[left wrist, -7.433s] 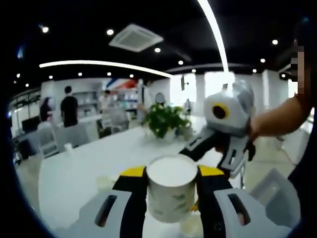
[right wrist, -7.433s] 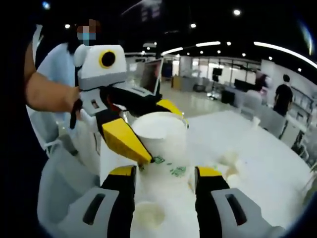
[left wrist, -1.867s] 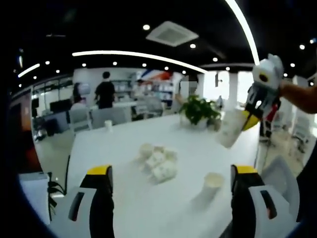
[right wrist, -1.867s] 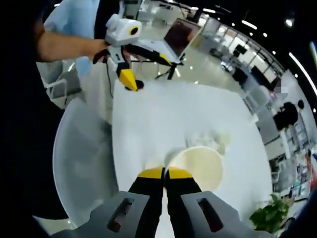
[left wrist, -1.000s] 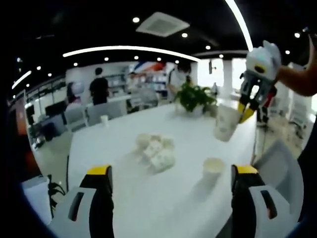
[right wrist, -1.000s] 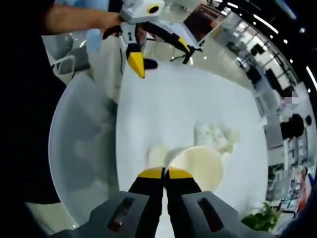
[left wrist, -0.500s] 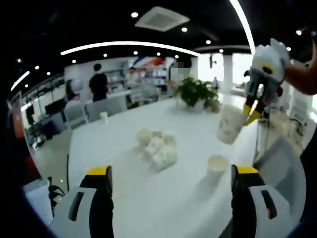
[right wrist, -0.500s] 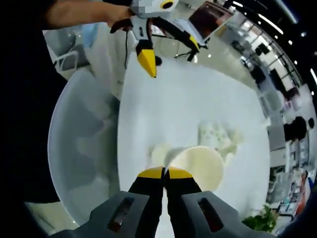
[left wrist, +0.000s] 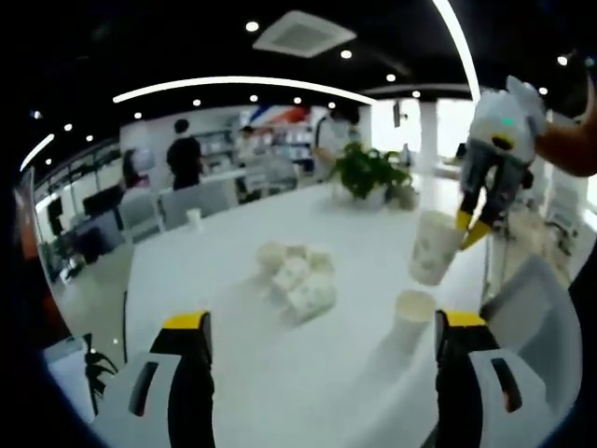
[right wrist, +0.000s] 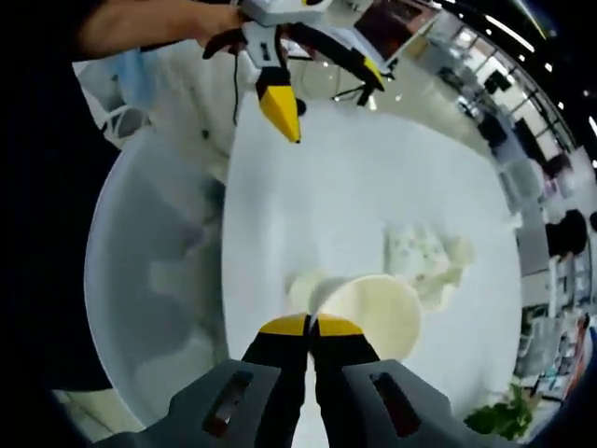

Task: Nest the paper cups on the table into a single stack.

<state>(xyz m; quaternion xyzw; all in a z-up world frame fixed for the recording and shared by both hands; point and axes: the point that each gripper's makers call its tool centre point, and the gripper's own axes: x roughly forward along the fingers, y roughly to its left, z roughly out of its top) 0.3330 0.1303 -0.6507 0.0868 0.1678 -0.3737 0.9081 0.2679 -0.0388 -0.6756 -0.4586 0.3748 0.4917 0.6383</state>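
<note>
In the left gripper view, my left gripper (left wrist: 322,322) stands wide open over the white table (left wrist: 215,308) with nothing between its jaws. A paper cup (left wrist: 413,314) stands upright near the table's right edge. Just above it hangs a second paper cup (left wrist: 434,247), held by its rim in the right gripper (left wrist: 471,224). Several loose cups (left wrist: 295,276) lie in a heap at mid-table. In the right gripper view, my right gripper (right wrist: 311,326) is shut on the rim of the held cup (right wrist: 378,313), with the standing cup (right wrist: 300,283) partly hidden beneath. The left gripper (right wrist: 325,89) shows open at the top.
A white chair (right wrist: 149,280) stands at the table's near edge, also seen as the chair (left wrist: 527,313). A potted plant (left wrist: 367,173) sits at the far end of the table. People stand in the background. A laptop (right wrist: 396,28) sits beyond the table.
The right gripper has carried its cup down and closer to the standing cup over the last second. My left gripper, shut on a cup 7.4 s ago, now stands open.
</note>
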